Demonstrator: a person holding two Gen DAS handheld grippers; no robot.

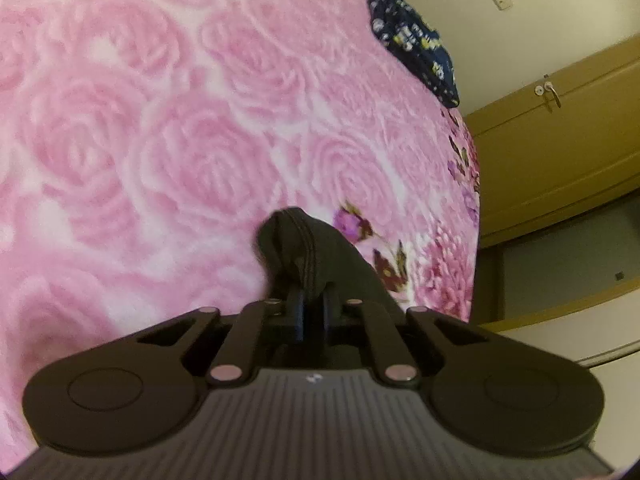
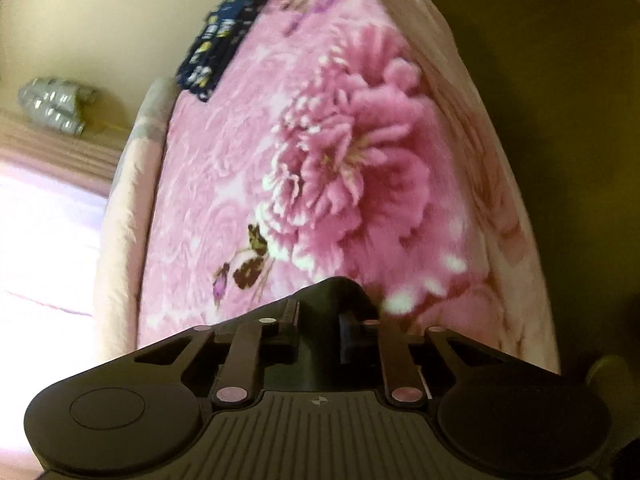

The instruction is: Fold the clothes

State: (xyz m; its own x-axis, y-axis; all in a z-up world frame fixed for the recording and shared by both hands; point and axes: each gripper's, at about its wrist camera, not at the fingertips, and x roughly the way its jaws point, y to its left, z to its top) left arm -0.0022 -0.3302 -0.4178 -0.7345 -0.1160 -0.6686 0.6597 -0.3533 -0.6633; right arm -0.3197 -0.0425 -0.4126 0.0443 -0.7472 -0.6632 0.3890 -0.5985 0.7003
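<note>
A black garment [image 1: 308, 248] with stitched seams bunches up between the fingers of my left gripper [image 1: 314, 300], which is shut on it above the pink floral blanket [image 1: 160, 140]. In the right wrist view another part of the black garment [image 2: 332, 296] sits clamped in my right gripper [image 2: 320, 320], also shut on it. Most of the garment hangs out of sight below both grippers. A dark blue patterned garment [image 1: 416, 44] lies crumpled at the far edge of the bed, seen again as the dark blue garment [image 2: 220, 40] in the right wrist view.
The blanket covers a bed whose edge [image 1: 472, 200] drops off at the right. A brown wooden cabinet [image 1: 560, 140] with a key stands beyond it. A pale pillow edge [image 2: 128, 220] runs along the left, with a pack of bottles [image 2: 56, 108] by the wall.
</note>
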